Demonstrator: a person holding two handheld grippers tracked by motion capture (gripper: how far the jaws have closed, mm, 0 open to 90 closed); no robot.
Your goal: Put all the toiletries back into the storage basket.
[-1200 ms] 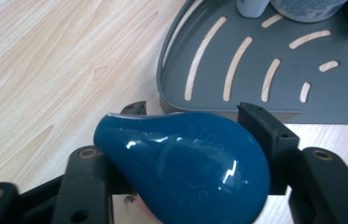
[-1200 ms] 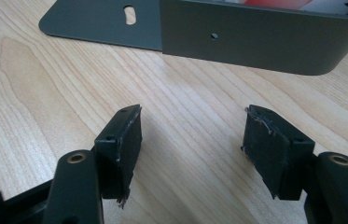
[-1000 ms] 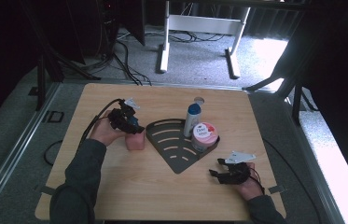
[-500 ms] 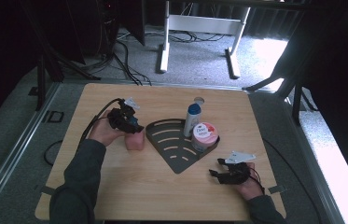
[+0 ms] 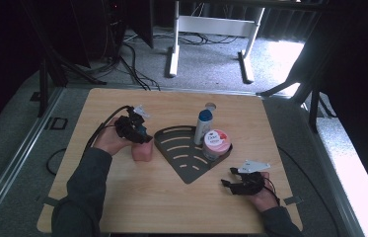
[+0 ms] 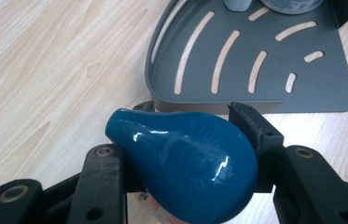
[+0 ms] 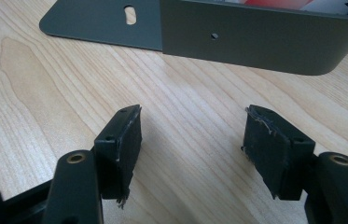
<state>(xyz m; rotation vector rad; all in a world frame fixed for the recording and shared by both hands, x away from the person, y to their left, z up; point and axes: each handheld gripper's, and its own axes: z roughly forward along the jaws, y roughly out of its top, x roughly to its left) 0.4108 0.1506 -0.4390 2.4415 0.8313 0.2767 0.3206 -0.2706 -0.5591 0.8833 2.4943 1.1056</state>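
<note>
A pink bottle (image 5: 142,152) with a glossy blue teardrop cap (image 6: 185,158) stands on the wooden table, just left of a dark grey slotted corner tray (image 5: 181,163). My left gripper (image 5: 138,131) is shut on that blue cap, one jaw on each side, as the left gripper view (image 6: 193,112) shows. The tray (image 6: 302,79) lies just beyond the cap. My right gripper (image 5: 228,183) rests low over the table near the tray's front right wall. Its jaws stand open with bare wood between them in the right gripper view (image 7: 192,140).
In the tray's back corner stand a white bottle with a blue cap (image 5: 202,126) and a round jar with a pink lid (image 5: 216,143). The tray's wall (image 7: 255,42) rises close ahead of the right gripper. A white desk frame (image 5: 211,29) stands on the floor beyond the table.
</note>
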